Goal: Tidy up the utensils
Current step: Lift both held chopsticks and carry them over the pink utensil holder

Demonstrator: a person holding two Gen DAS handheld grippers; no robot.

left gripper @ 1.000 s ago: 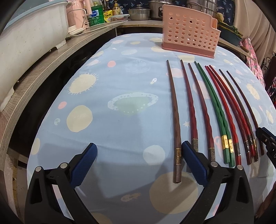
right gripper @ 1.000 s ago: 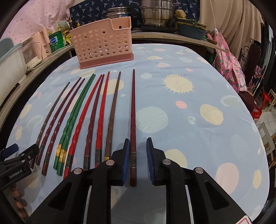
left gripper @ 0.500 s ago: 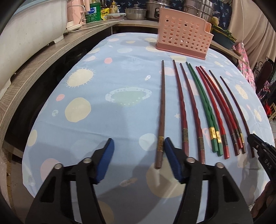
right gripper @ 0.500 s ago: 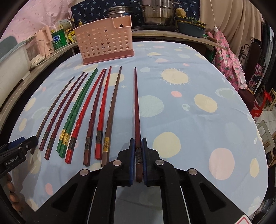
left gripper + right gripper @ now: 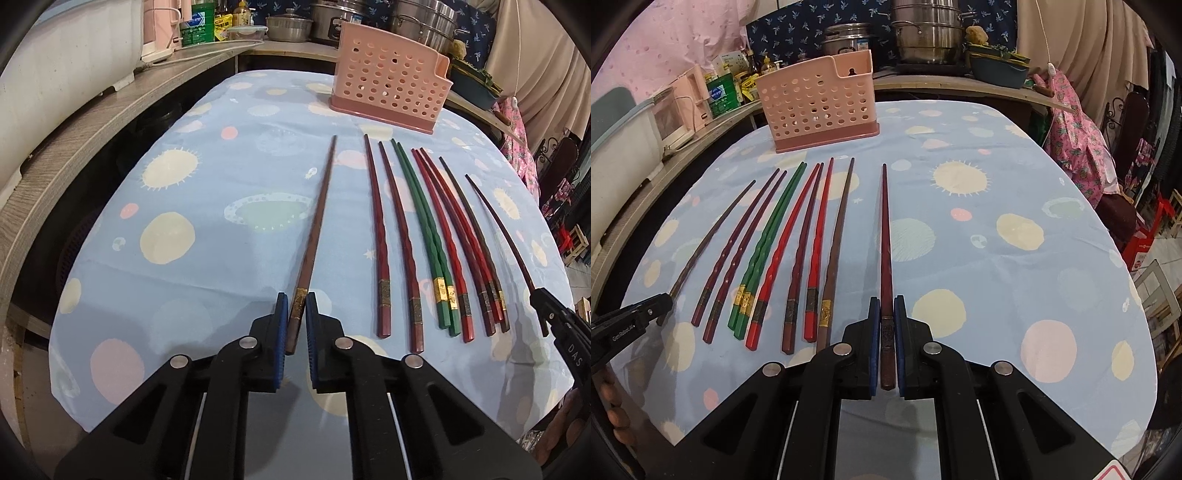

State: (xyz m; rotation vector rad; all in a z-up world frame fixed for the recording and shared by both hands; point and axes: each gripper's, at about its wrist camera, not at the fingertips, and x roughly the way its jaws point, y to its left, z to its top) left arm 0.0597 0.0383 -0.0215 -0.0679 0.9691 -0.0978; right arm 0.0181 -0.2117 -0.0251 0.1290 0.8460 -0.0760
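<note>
The left gripper [image 5: 295,325] is clamping the butt end of a brown chopstick [image 5: 316,229], its blue pads [image 5: 281,325] pressing on either side just behind the gold band. The right gripper [image 5: 886,339] is likewise closed on the butt end of a dark red chopstick [image 5: 885,236], pads level with its dark band.

Both sticks are pointing away toward the far pink holder [image 5: 820,103], which is standing upright at the far edge of the cloth [image 5: 979,258]. Between the two held sticks, the remaining chopsticks are lying in a row: maroon, green pair [image 5: 424,229], red and dark brown.

Handling, judged: each stick is light, stiff and thin, with a lacquered, probably slippery surface. The thick squared butt is giving the pads the best purchase; the tapered tip is offering little. Held at one end, a stick is likely to pivot in the pads, so the grip needs to stay firm during transfer.
</note>
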